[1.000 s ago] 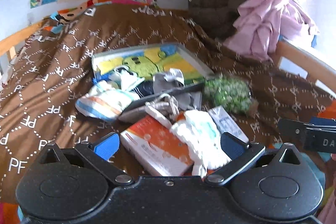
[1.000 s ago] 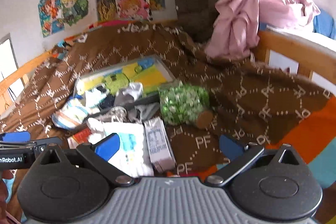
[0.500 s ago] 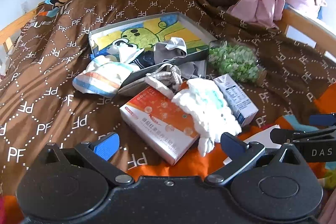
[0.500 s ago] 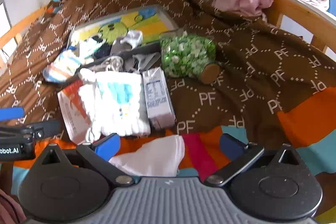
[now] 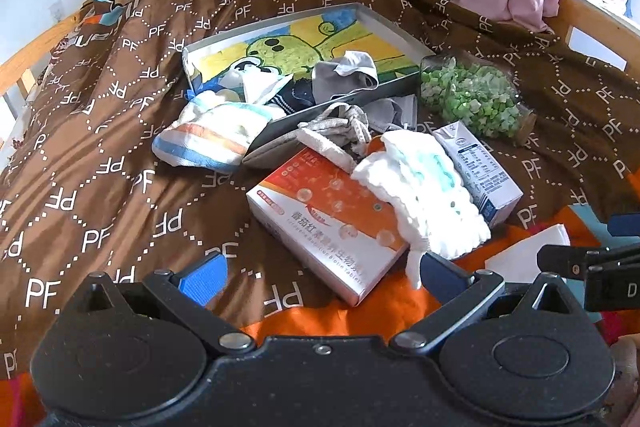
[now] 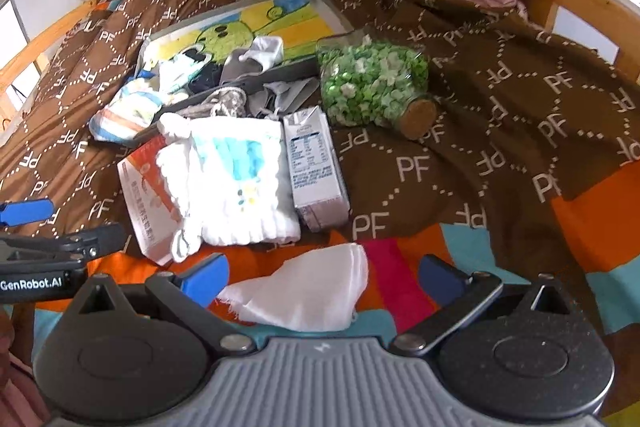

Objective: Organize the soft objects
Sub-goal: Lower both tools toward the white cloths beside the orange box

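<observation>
Right hand-held gripper (image 6: 320, 277) released, its fingers flanking the white cloth (image 6: 308, 293).

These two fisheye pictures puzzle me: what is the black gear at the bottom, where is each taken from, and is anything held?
Each picture comes from a camera on a hand-held claw, looking forward along its two blue-tipped fingers. One shows the left claw, the other the right claw; a person carries both. Both are open and hold nothing. Below lies a bed with a brown blanket. On it: a tray with socks, an orange box, a white cloth with blue print, a milk carton, a jar of green bits and a plain white cloth.
</observation>
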`<state>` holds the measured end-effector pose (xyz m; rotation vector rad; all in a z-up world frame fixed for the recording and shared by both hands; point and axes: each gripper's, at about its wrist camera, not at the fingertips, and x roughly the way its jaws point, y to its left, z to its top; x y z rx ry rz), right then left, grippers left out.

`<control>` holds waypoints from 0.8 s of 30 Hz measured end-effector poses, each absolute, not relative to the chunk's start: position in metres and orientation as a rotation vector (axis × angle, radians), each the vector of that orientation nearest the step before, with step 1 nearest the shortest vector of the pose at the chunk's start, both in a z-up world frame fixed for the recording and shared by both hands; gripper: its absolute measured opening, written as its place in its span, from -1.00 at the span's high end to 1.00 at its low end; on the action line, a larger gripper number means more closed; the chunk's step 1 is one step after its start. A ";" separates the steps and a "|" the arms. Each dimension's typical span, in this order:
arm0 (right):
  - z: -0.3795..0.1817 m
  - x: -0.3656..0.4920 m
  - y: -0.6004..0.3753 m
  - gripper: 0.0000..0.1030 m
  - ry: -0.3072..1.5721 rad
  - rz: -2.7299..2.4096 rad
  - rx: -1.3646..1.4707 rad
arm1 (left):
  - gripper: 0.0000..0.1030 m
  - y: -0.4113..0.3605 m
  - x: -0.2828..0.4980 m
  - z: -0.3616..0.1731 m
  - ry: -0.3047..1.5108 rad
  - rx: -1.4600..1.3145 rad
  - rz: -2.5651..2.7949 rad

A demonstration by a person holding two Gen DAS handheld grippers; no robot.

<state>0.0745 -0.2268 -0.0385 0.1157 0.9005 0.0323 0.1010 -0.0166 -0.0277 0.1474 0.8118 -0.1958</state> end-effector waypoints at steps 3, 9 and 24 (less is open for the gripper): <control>-0.036 0.077 -0.224 -0.99 0.893 0.062 0.095 | -0.98 -0.015 0.106 -0.030 0.820 0.141 -0.185; -0.039 0.092 -0.220 -0.99 0.907 0.081 0.040 | -0.98 -0.016 0.116 -0.032 0.818 0.129 -0.179; -0.040 0.100 -0.218 -0.99 0.850 0.073 0.009 | -0.98 -0.012 0.144 -0.036 0.813 -0.060 -0.232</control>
